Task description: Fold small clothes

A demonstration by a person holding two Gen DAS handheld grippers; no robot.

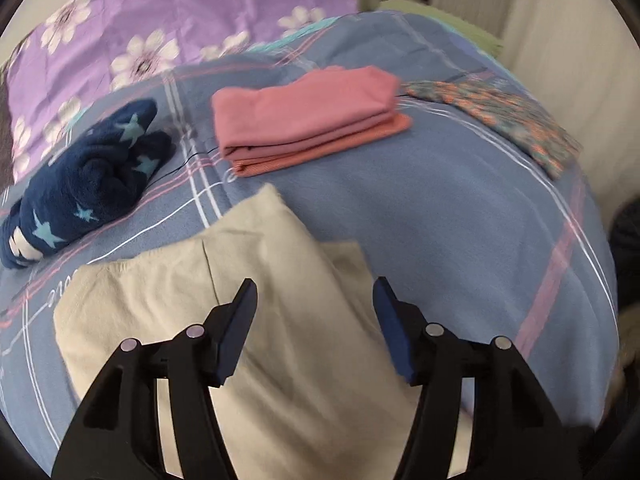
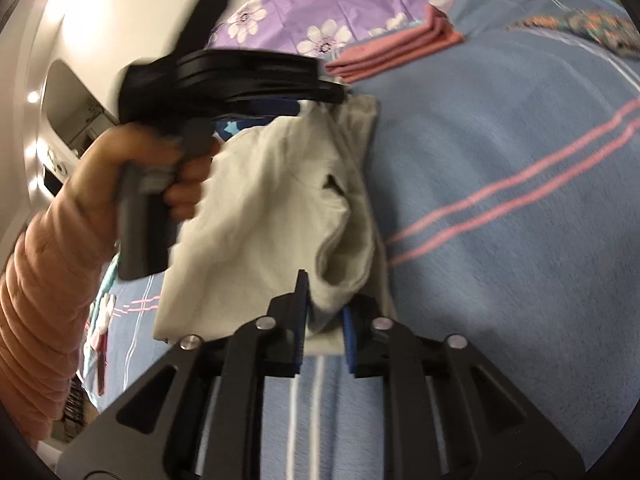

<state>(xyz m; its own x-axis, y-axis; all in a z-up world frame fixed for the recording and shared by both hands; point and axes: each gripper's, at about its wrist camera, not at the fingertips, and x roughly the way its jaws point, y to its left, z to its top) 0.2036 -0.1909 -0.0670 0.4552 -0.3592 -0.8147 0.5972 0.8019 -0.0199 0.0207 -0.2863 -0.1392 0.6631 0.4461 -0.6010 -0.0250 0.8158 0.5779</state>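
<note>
A cream garment (image 1: 256, 320) lies partly folded on the blue plaid bed cover (image 1: 440, 220). My left gripper (image 1: 316, 304) hovers just above it, jaws wide open and empty. In the right wrist view my right gripper (image 2: 326, 304) is shut on the near edge of the cream garment (image 2: 272, 208), which bunches up between its fingers. The left gripper (image 2: 256, 76), held in a hand, shows at the garment's far end there.
A folded pink garment (image 1: 308, 120) lies at the centre back, also in the right wrist view (image 2: 396, 52). A navy star-print bundle (image 1: 88, 184) lies at the left. A folded floral cloth (image 1: 500, 120) lies at the right. A purple flowered sheet (image 1: 160, 20) lies behind.
</note>
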